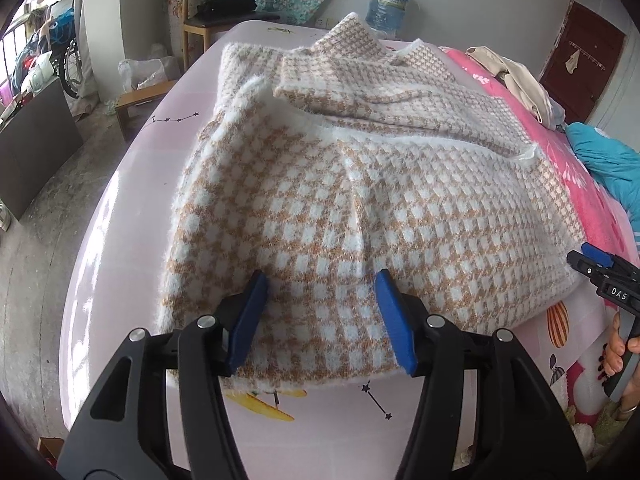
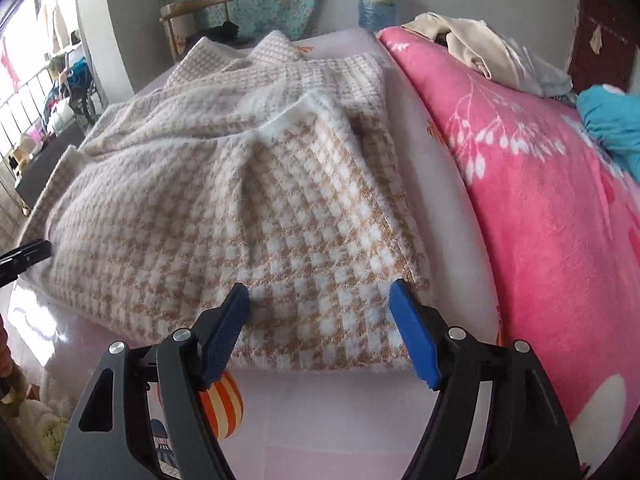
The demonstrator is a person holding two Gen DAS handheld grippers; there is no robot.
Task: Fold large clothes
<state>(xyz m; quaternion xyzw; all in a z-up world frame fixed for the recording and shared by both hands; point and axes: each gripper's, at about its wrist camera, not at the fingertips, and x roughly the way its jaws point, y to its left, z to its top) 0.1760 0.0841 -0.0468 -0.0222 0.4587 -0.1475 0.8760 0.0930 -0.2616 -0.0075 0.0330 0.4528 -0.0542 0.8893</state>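
Fuzzy houndstooth sweater (image 1: pixel 360 208) on bed (image 1: pixel 132 208) — left tongs (image 1: pixel 320 320), right tongs (image 2: pixel 320 328) agape, empty; pinch both hem corners evenly.

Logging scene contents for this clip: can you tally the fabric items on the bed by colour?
Tan-and-white checked garment: 1
Pink floral blanket: 1
Beige cloth: 1
Teal cloth: 1
Total: 4 on the bed sheet. The beige pile may hold more than one piece; I cannot tell.
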